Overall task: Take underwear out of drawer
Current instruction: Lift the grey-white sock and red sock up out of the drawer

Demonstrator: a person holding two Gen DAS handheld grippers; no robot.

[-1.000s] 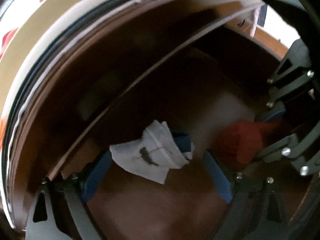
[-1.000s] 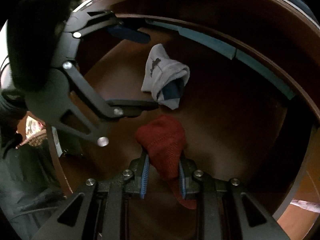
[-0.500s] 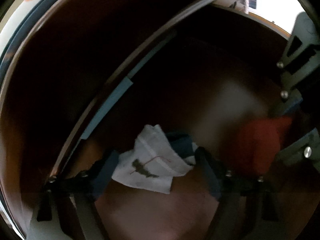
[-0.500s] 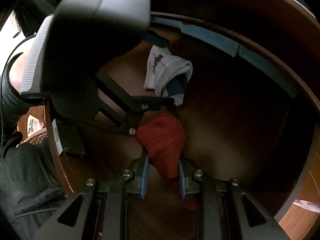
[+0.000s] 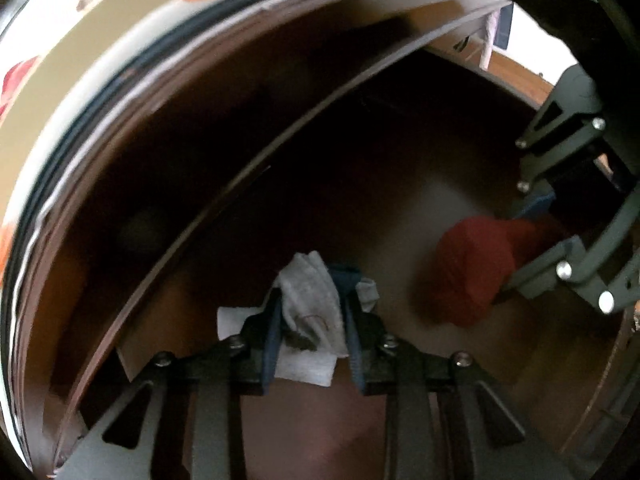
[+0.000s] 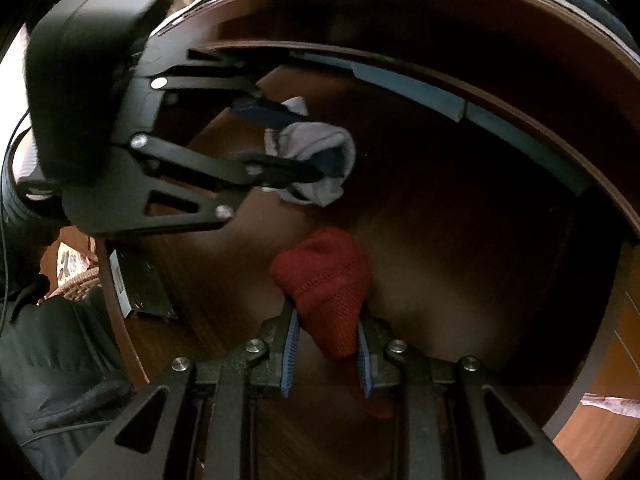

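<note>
Inside the dark wooden drawer [image 5: 400,168], my left gripper [image 5: 312,300] is shut on a folded grey-white underwear [image 5: 312,312] with a small dark print and a navy band. Seen from the right wrist, that grey underwear [image 6: 320,148] sits pinched between the left gripper's [image 6: 296,140] blue pads. My right gripper [image 6: 326,316] is shut on a bunched red underwear [image 6: 324,280], whose tail hangs below the pads. From the left wrist the red underwear [image 5: 472,272] shows at the right, held by the right gripper [image 5: 532,240].
The drawer's curved front edge [image 5: 280,148] and brown bottom [image 6: 460,260] surround both grippers. A pale blue strip [image 6: 440,100] runs along the drawer's far wall. A person's dark clothing [image 6: 52,360] is at the lower left, outside the drawer.
My left gripper's jaws went from wide apart around the grey underwear to pressed together on it, bunching the cloth. The right gripper kept its hold on the red underwear.
</note>
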